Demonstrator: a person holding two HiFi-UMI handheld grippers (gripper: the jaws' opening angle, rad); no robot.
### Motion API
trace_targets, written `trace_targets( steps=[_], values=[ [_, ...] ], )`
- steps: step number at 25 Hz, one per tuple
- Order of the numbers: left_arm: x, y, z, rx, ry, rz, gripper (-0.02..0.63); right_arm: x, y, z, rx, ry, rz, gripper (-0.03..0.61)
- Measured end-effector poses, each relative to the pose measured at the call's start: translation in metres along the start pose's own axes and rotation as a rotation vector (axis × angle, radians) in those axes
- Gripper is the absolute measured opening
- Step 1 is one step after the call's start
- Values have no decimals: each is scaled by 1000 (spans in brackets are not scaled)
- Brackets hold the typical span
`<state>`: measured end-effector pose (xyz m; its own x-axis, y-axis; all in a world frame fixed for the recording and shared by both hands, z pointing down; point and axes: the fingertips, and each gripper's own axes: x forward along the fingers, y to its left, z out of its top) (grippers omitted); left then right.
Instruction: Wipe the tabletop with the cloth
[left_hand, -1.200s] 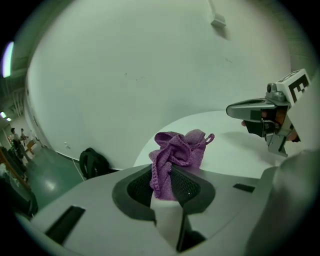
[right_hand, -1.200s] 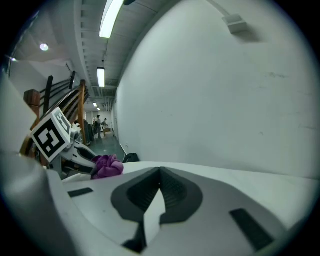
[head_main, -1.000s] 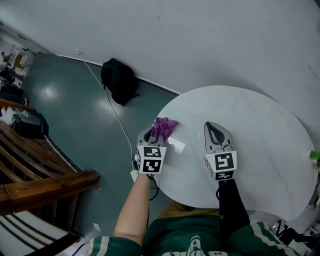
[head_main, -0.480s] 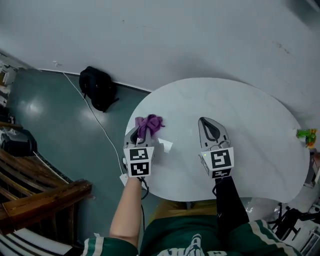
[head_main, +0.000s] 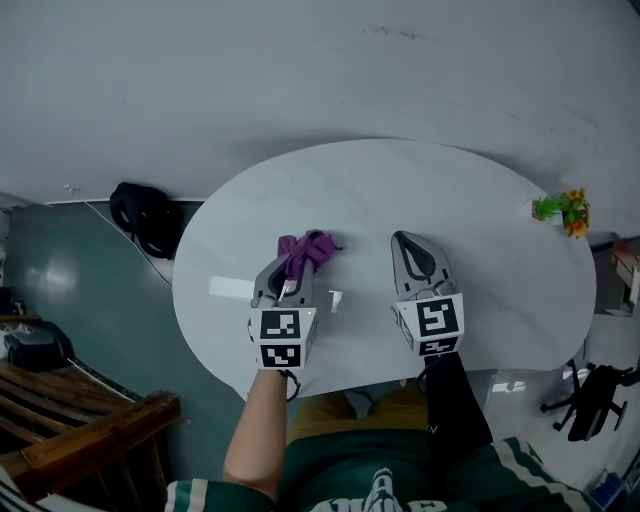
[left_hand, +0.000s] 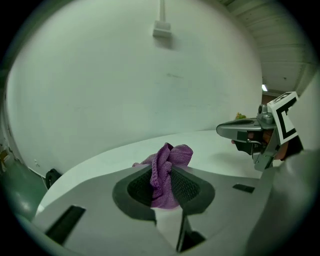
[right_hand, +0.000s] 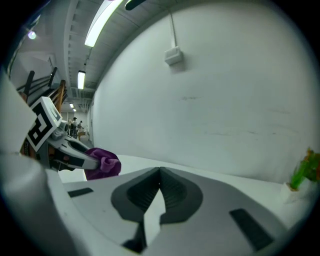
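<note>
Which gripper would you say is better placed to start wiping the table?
Left: the left gripper is shut on the cloth over the table; the right gripper is shut and empty.

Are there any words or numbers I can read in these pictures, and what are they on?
No words or numbers can be read.
Left cube and right cube: black-and-white square patterns only, not letters.
Green shirt: white print at the picture's bottom edge, cut off and unreadable.
</note>
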<state>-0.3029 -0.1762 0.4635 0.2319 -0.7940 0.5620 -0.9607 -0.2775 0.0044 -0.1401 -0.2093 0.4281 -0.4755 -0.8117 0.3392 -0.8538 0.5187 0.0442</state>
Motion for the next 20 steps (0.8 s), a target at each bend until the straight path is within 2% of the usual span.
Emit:
trace_targets(
  steps=[7,10,15,20],
  values=[
    [41,-178,43,72,-9,-117,77,-105,-158,-31,44,-8,-149,3],
    [58,-259,61,127,-32,-164,77,-155,-226,-48,60,-7,-232,3],
    [80,-399,78,182,-53,-306,77,-250,-325,-88,102,0,-390,3],
    [94,-529,83,238,-66,-469,77,-339,-395,-129,144,16,-537,3]
  ],
)
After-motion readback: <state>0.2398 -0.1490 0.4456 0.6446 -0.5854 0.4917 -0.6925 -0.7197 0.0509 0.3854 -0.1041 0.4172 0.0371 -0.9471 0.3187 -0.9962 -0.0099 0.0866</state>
